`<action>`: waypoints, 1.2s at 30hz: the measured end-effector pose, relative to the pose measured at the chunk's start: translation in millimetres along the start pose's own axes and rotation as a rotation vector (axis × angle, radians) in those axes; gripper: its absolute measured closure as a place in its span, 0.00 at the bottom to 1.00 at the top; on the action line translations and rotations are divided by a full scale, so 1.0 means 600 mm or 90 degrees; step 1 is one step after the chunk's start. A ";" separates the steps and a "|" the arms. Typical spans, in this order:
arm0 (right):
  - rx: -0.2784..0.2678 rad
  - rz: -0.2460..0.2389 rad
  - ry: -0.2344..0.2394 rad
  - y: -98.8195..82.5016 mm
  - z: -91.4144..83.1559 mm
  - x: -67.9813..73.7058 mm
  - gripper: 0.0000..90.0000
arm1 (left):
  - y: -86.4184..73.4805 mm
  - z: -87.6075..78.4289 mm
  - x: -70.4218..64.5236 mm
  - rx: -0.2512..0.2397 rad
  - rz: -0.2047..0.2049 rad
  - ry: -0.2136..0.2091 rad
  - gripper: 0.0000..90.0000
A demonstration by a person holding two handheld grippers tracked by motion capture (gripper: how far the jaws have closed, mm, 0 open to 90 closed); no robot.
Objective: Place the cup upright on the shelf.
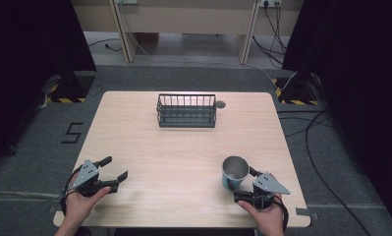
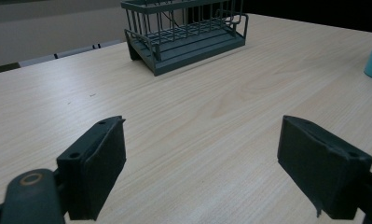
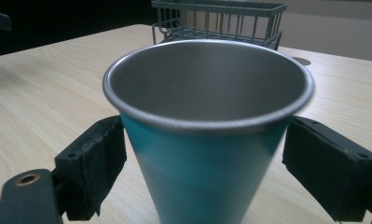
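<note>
Clearly the decisive relation is between the right gripper (image 1: 242,183) and the teal, steel-lined conical cup (image 1: 234,171): the cup stands upright at the lower right of the high view, its long axis vertical, directly ahead of that gripper and between its spread jaws. In the right gripper view the cup (image 3: 207,126) sits centred, with a gap visible at each side between its wall and the black pads (image 3: 97,163), so the jaws are apart and bracket it without yet squeezing. Closing would likely be the next step, judging by this alignment. The right hand (image 1: 262,214) holds its tool low and level, pointing up-frame and slightly left. At lower left, the left gripper (image 1: 114,170) rests wide apart over bare pale wooden table (image 1: 183,152), well away from the cup. A dark wire rack (image 1: 186,111) stands at upper centre.
</note>
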State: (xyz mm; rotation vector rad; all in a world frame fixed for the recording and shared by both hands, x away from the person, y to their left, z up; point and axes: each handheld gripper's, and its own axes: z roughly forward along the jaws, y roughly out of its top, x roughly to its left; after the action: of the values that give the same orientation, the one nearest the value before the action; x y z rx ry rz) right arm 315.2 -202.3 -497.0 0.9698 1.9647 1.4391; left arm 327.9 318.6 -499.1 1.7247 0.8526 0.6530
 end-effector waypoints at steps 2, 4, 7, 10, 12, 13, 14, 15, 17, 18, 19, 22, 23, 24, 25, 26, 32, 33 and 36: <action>0.003 -0.003 0.002 0.004 0.012 0.002 0.14 | 0.000 0.000 -0.001 -0.001 0.000 -0.001 0.16; 0.003 -0.004 0.001 0.005 0.015 0.002 0.14 | 0.000 0.000 -0.001 -0.001 0.001 -0.001 0.16; 0.001 -0.001 0.010 0.008 0.026 0.000 0.14 | 0.000 0.000 -0.001 -0.002 0.001 -0.001 0.16; 0.000 -0.003 0.012 0.008 0.030 0.000 0.16 | 0.000 0.000 -0.001 -0.001 0.002 -0.002 0.17; -0.002 -0.004 0.014 0.008 0.031 0.000 0.17 | 0.000 0.000 -0.001 -0.001 0.003 -0.002 0.17; -0.004 -0.004 0.014 0.008 0.032 0.000 0.17 | 0.001 0.000 -0.001 -0.002 0.002 -0.002 0.17; -0.004 -0.002 0.013 0.008 0.031 0.000 0.17 | 0.001 0.000 -0.001 -0.002 0.002 -0.002 0.17; -0.006 0.001 0.012 0.007 0.031 0.000 0.17 | 0.000 0.000 -0.001 -0.001 0.002 -0.002 0.17; -0.004 0.001 0.014 0.008 0.031 0.000 0.17 | 0.000 0.000 -0.001 -0.001 0.003 -0.002 0.17; -0.006 0.001 0.016 0.009 0.031 0.000 0.18 | 0.001 0.000 -0.001 -0.001 0.003 -0.002 0.17; -0.012 0.001 0.017 0.010 0.030 0.001 0.18 | 0.001 0.000 -0.001 -0.001 0.003 -0.002 0.17; -0.017 0.002 0.017 0.014 0.029 0.002 0.18 | 0.000 0.000 -0.001 -0.001 0.003 -0.002 0.17; -0.027 0.002 0.015 0.020 0.027 0.002 0.18 | 0.000 0.000 -0.001 -0.001 0.002 -0.002 0.17; -0.027 0.002 0.015 0.020 0.027 0.002 0.18 | 0.000 0.000 -0.001 -0.001 0.002 -0.002 0.17; -0.032 0.002 0.013 0.025 0.025 0.002 0.18 | 0.000 0.000 -0.001 -0.001 0.001 -0.001 0.17; -0.034 0.004 0.011 0.026 0.025 0.002 0.18 | 0.000 0.000 -0.001 -0.001 0.002 0.000 0.17; -0.048 0.005 0.008 0.038 0.027 0.002 0.18 | 0.000 0.000 -0.001 -0.002 0.001 0.000 0.17; -0.051 0.003 0.007 0.040 0.028 0.001 0.18 | 0.000 0.000 -0.001 -0.001 0.002 0.000 0.17; -0.057 0.003 0.009 0.047 0.030 0.001 0.18 | 0.000 0.000 -0.001 -0.002 0.003 -0.002 0.17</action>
State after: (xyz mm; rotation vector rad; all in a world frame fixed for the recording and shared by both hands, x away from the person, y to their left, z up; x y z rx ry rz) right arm 335.1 -186.2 -475.6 0.9267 1.8916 1.5268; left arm 327.6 318.2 -499.2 1.7244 0.8459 0.6547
